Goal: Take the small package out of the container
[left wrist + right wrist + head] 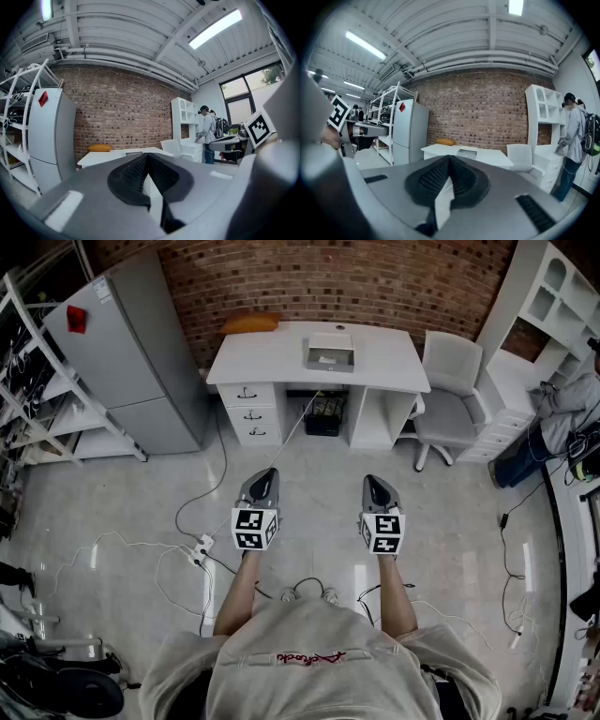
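The small package [327, 359] shows only as a pale patch inside the open-topped container [330, 339]; it is too small to make out further. The container stands on the white desk [281, 360], at twelve o'clock from the person, with an orange cushion [250, 322] at its ten o'clock near the desk's back corner. Under the desk stands a dark crate [322, 418] whose contents cannot be read. A grey chair [450, 395] is at the desk's three o'clock and a fridge [131, 352] at its nine. Well short of the desk, the left gripper [269, 472] and right gripper [373, 480] point toward it, side by side. Each has its jaws closed tip to tip and grips nothing.
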`<action>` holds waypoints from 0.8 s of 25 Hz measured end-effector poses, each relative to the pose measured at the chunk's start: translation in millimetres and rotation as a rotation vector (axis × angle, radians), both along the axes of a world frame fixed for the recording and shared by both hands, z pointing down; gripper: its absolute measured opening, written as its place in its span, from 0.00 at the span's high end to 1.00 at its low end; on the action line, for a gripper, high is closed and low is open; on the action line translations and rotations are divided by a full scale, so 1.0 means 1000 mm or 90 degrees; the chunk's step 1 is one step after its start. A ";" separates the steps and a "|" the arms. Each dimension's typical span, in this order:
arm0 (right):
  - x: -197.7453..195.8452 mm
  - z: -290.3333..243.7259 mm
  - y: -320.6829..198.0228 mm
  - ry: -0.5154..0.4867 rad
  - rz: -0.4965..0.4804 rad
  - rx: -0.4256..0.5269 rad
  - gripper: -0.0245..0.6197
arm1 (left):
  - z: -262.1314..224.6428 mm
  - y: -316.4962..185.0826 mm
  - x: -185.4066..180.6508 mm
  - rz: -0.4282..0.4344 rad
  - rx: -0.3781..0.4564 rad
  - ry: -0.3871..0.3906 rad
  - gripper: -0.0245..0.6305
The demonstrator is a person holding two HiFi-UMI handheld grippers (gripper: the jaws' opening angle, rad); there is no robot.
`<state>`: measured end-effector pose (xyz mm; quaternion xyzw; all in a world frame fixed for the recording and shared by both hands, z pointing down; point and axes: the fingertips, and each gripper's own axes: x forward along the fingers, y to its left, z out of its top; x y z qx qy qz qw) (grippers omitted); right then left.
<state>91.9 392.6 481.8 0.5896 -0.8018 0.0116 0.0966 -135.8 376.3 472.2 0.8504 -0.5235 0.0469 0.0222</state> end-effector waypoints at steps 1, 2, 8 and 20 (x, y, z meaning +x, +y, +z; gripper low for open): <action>0.002 0.000 -0.001 0.001 -0.002 0.001 0.95 | 0.001 -0.001 0.002 -0.001 0.000 0.001 0.95; 0.003 0.000 -0.002 0.002 -0.003 0.001 0.95 | 0.002 -0.002 0.003 -0.003 0.000 0.002 0.95; 0.012 0.000 -0.006 -0.004 -0.007 0.007 0.95 | 0.004 -0.003 0.012 -0.010 0.000 0.003 0.95; 0.036 0.004 -0.015 -0.011 -0.035 0.009 0.95 | 0.006 -0.008 0.043 -0.027 -0.001 0.001 0.95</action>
